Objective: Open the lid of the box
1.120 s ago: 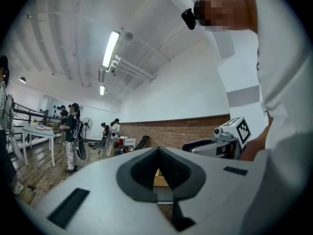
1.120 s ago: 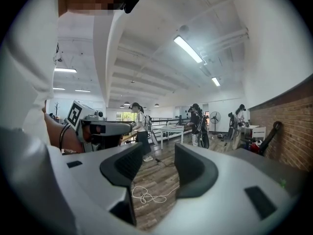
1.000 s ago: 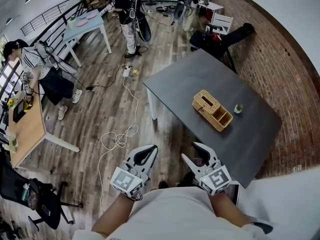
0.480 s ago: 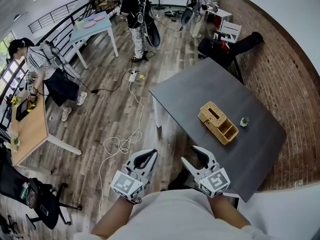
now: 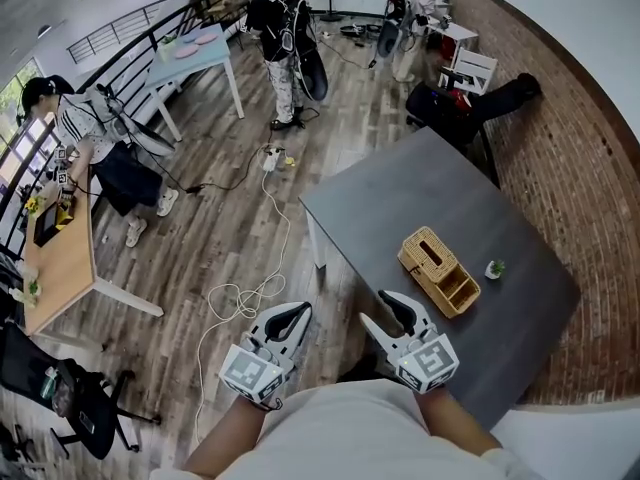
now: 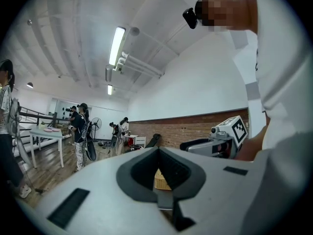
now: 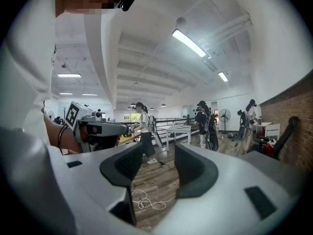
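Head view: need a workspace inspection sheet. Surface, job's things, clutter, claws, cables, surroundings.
Surface: grey table on white legs.
Job's things: wicker box on the table, lid down over one half; other half open-topped.
Clutter: small potted plant beside the box, not touching.
Claws: left claw shut, empty; right claw open, empty; both short of the box.
Cables: white cable looped on the floor; power strip further off.
Surroundings: brick wall, wood floor, people standing near other tables.

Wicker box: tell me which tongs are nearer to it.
Right. The right tongs hover by the table's near edge, short of the wicker box; the left tongs hang farther off, over the floor.
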The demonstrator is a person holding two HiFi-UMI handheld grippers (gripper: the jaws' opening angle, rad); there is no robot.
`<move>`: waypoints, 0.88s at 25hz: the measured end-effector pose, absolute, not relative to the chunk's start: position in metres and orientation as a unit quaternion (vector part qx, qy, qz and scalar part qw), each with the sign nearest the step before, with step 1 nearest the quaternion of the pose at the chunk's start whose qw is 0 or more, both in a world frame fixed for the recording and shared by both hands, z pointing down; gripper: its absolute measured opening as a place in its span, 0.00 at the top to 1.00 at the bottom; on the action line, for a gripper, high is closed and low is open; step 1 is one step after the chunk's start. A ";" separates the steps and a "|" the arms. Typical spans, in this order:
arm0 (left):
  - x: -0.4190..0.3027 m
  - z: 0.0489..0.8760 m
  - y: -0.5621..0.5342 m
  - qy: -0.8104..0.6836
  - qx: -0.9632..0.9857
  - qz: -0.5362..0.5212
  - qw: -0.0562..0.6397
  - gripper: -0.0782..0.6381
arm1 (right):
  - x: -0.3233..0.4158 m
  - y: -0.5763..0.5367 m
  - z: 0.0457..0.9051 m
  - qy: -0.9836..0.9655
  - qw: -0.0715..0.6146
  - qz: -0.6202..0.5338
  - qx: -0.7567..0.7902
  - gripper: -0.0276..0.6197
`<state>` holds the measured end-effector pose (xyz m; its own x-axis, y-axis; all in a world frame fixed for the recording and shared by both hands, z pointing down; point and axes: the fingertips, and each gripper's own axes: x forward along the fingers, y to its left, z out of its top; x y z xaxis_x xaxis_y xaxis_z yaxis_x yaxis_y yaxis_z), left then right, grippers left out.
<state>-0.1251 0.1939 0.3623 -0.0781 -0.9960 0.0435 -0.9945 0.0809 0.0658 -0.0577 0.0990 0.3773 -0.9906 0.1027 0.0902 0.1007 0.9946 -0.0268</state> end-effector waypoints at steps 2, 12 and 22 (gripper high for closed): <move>-0.132 0.364 0.173 -0.731 0.681 -0.008 0.038 0.88 | -0.064 0.079 0.378 -0.998 0.046 0.014 -0.050 0.64; -0.124 0.362 0.053 -0.683 0.729 0.004 0.043 0.88 | -0.054 -0.028 0.374 -0.999 0.048 -0.006 0.002 0.64; -0.090 0.361 -0.029 -0.603 0.796 -0.004 0.056 0.88 | -0.009 -0.087 0.376 -0.994 0.044 0.019 0.094 0.64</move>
<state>-0.0902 -0.0291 0.3608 0.2725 -0.9602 0.0619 -0.9594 -0.2663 0.0932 -0.0091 -0.0872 0.3760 -0.9785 -0.1849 0.0912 -0.1883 0.9817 -0.0300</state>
